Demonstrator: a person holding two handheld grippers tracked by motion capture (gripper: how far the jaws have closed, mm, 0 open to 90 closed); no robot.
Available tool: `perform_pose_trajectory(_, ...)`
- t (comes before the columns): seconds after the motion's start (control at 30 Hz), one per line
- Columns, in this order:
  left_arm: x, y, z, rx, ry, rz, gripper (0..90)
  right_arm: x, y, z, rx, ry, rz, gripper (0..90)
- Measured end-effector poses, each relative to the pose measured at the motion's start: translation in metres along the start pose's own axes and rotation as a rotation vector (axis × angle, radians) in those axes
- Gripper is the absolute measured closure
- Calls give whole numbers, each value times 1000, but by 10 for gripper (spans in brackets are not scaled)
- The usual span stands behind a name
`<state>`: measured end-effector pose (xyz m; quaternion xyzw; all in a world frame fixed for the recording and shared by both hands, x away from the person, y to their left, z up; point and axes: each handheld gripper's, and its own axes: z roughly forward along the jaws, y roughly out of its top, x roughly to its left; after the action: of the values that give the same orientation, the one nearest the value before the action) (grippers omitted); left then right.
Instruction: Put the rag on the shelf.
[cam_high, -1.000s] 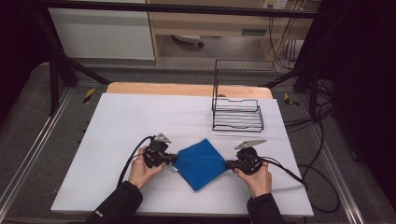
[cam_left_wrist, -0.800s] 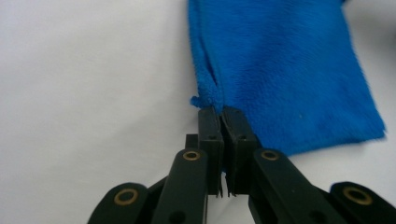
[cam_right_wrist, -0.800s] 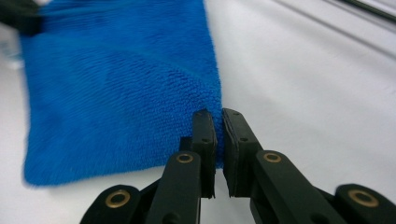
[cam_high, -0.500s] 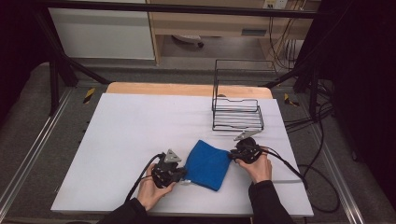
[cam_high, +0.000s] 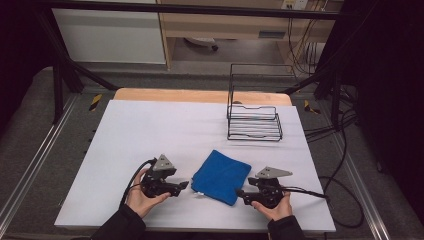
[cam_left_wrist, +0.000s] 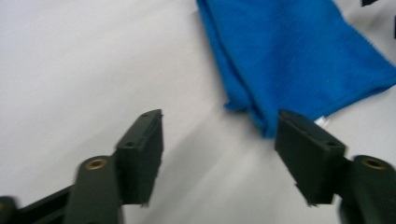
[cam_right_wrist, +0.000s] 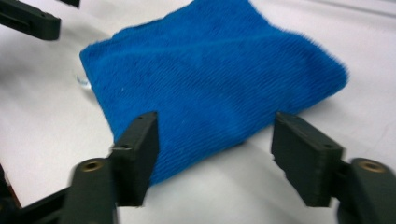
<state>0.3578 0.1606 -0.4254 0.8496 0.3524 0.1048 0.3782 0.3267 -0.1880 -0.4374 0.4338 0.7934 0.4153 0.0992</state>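
Note:
A blue folded cloth (cam_high: 221, 176) lies flat on the white table cover (cam_high: 150, 130), near the front edge. My left gripper (cam_high: 184, 186) rests just left of it, pointing at its near left corner. Its jaws have just been opening and stand open with nothing between them (cam_left_wrist: 219, 119); the cloth (cam_left_wrist: 289, 51) lies just beyond the tips. My right gripper (cam_high: 239, 193) sits at the cloth's near right corner. Its jaws have also just been opening and stand open (cam_right_wrist: 215, 120), with the cloth (cam_right_wrist: 210, 70) edge ahead of them and the pads off it.
A black wire rack (cam_high: 254, 122) stands at the back right of the table. A bare wooden strip (cam_high: 200, 95) runs along the table's far edge. Cables (cam_high: 320, 192) trail off to the right. The left gripper's jaw (cam_right_wrist: 32, 21) shows in the right gripper view's top left.
Both grippers held the cloth's opposite corners a second ago. They have let go, opened and drawn back toward the front edge. The cloth now lies folded on the table.

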Motion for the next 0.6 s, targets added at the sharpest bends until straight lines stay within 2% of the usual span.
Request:
perform_pose_trajectory(0.03,3,-3,-2,1,5,-7,266,2,-2,1,1,-5,-3,379)
perform_pose_trajectory(0.1,8,-7,-5,-2,5,-25,233,7,-6,4,16,-4,24,401)
perform_pose_trajectory(0.23,14,-11,-10,-32,20,-47,181,11,-7,9,54,24,47,503)
perform_pose_trajectory(0.37,14,-12,-9,-26,33,-47,169,17,-11,15,85,23,37,612)
perform_pose_trajectory(0.5,15,-13,-8,-17,42,-44,164,21,-12,17,83,36,74,710)
perform_pose_trajectory(0.6,17,-13,-8,-15,44,-50,164,20,-12,18,90,33,80,813)
